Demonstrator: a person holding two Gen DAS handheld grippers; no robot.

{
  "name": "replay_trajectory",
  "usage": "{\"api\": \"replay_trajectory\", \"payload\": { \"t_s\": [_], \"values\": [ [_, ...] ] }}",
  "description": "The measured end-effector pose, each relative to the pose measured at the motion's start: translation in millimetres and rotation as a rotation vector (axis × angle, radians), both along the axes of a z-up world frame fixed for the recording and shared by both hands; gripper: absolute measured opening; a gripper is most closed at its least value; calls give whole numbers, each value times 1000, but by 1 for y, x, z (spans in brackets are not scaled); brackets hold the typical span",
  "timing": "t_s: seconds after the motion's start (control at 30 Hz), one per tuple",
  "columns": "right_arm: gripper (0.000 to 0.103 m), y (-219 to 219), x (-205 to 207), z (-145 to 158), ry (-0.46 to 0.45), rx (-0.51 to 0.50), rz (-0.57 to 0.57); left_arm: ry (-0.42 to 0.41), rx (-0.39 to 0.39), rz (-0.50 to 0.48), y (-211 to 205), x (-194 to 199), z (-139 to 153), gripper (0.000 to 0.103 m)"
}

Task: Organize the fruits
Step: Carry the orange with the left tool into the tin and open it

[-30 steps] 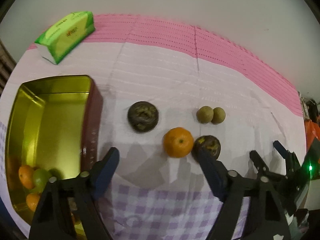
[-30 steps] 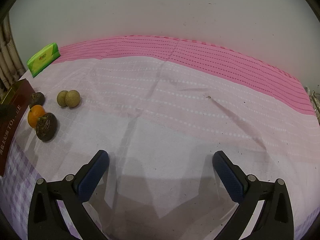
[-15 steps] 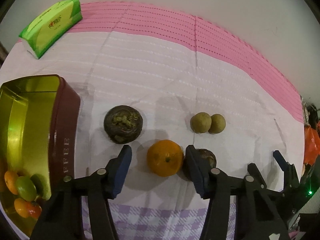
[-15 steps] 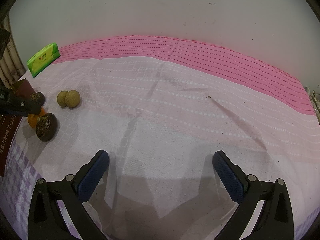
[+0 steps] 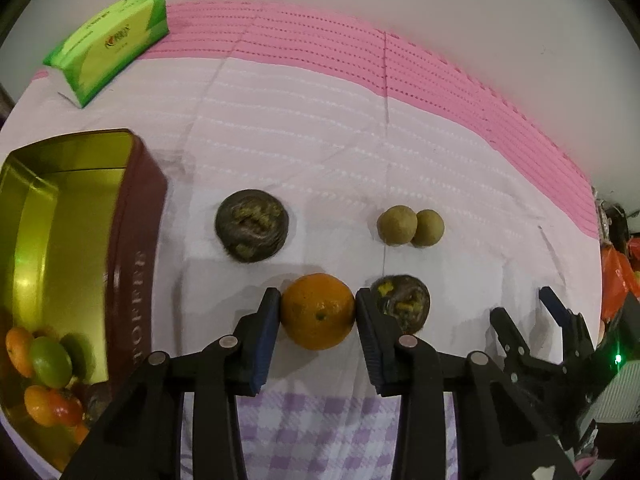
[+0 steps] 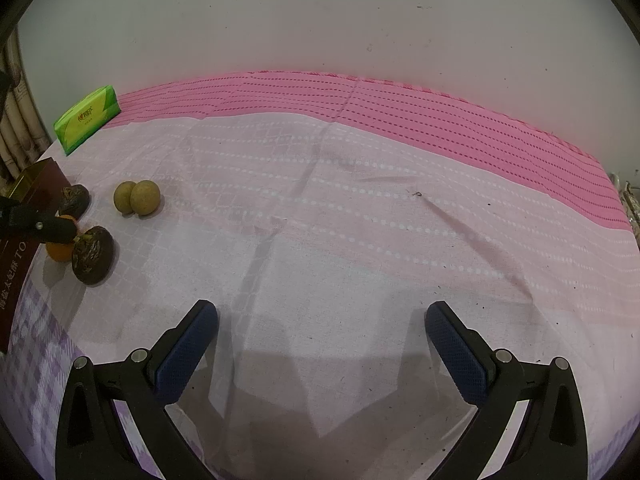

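Round orange fruit (image 5: pixel 318 311) sits low in the middle of the left view, squeezed between the blue pads of the left claw (image 5: pixel 316 316). It looks firm and light, so holding its fat middle is best. A dark wrinkly fruit (image 5: pixel 401 303) touches it. The gold tin box (image 5: pixel 138 240) of fruit waits at the left. Only the right view shows the right claw (image 6: pixel 322 344) wide open, holding nothing, over the pink cloth desk (image 6: pixel 360 240).

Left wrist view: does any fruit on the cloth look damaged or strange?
Yes. Two dark fruits look spoiled: one beside the tin, one touching the right finger of the left tongs. Their skin is wrinkled and blackish with yellow patches. The orange between the fingers looks sound.
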State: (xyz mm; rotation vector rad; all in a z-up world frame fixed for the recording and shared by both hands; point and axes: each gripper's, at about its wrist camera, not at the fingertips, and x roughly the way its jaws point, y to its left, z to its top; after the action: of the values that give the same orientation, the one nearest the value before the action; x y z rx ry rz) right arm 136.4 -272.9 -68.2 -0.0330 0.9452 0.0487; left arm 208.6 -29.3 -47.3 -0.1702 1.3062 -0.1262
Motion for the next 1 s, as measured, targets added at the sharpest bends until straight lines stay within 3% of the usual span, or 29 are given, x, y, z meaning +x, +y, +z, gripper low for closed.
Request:
{"api": "replay_trajectory", "payload": {
  "t_s": [0.37,0.57,0.8,1.0],
  "values": [
    [103,0,0,0,0,0,0,-60,26,-35,13,-39,32,35],
    [103,0,0,0,0,0,0,-177,151,-18,27,-56,58,35],
    [103,0,0,0,0,1,0,-181,161,35,67,-58,67,35],
    [103,0,0,0,1,1,0,-136,149,102,103,-57,61,35]
  ]
}}
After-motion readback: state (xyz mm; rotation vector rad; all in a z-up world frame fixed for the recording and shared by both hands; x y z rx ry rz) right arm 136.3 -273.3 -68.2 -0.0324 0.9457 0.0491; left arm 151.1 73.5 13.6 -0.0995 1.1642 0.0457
